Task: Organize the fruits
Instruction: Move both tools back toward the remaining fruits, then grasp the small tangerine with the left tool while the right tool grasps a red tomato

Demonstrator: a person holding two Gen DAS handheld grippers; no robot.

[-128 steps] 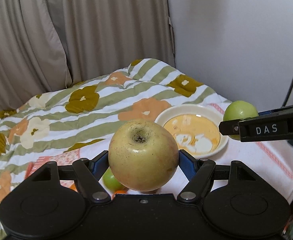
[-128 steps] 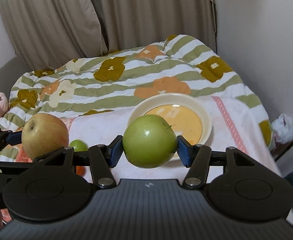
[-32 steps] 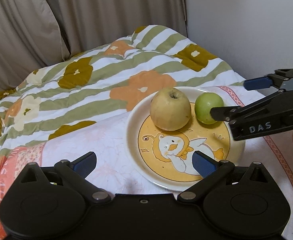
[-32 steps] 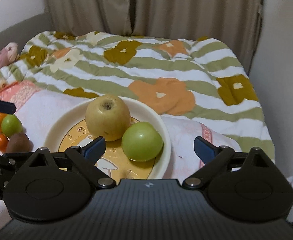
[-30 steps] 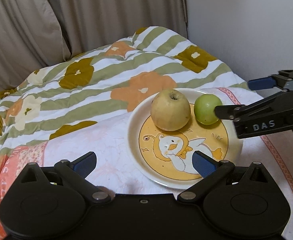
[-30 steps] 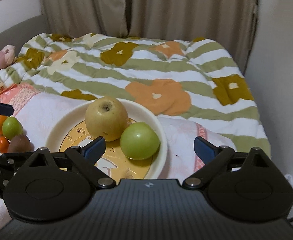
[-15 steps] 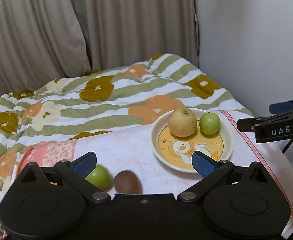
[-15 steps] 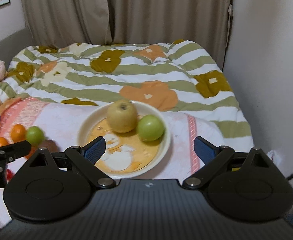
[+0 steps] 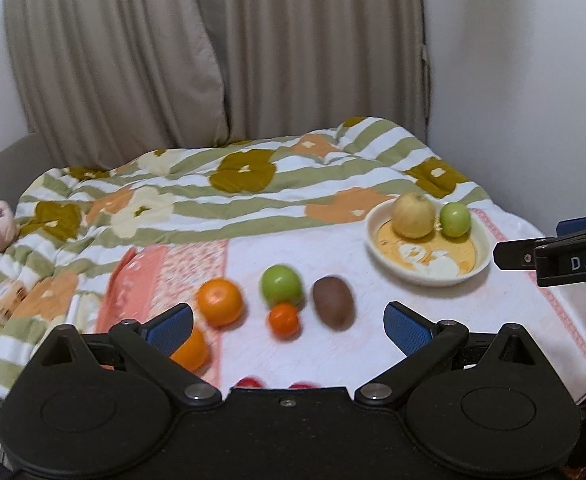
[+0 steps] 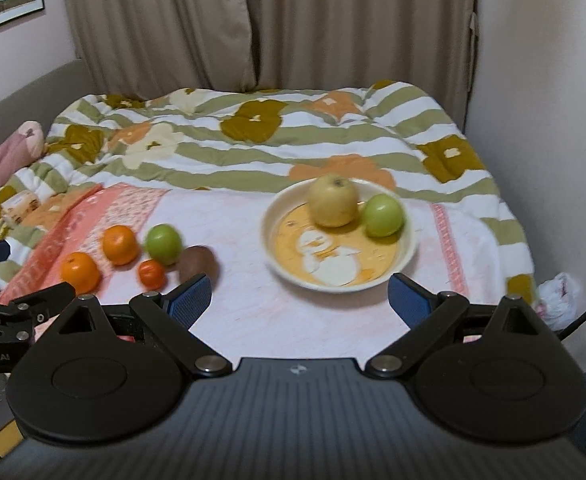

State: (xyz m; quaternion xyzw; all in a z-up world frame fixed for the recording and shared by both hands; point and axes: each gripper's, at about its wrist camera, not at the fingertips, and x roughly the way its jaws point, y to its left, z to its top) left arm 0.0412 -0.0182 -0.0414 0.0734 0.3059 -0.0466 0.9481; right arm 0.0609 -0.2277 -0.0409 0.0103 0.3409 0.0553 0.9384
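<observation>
A cream plate [image 9: 377,236] [image 10: 271,236] holds a yellow apple [image 9: 413,216] [image 10: 332,200] and a small green apple [image 9: 455,219] [image 10: 384,216]. On the white cloth left of it lie a green apple [image 9: 282,285] [image 10: 164,244], a brown kiwi [image 9: 333,307] [image 10: 198,262], a large orange [image 9: 219,302] [image 10: 120,245], a small orange [image 9: 283,320] [image 10: 151,273] and another orange [image 9: 191,350] [image 10: 79,273]. My left gripper [image 9: 288,322] is open and empty, above the loose fruit. My right gripper [image 10: 299,296] is open and empty, pulled back from the plate.
A striped flowered quilt [image 9: 233,188] covers the bed behind the cloth. Curtains and a white wall [image 9: 513,80] close off the back and right. A pink soft toy [image 10: 9,152] lies at the far left. Two red fruits [image 9: 249,383] peek over the left gripper's body.
Both grippers let go of their apples onto the plate, then drew back and up. The left one swung left, bringing the loose fruit into view.
</observation>
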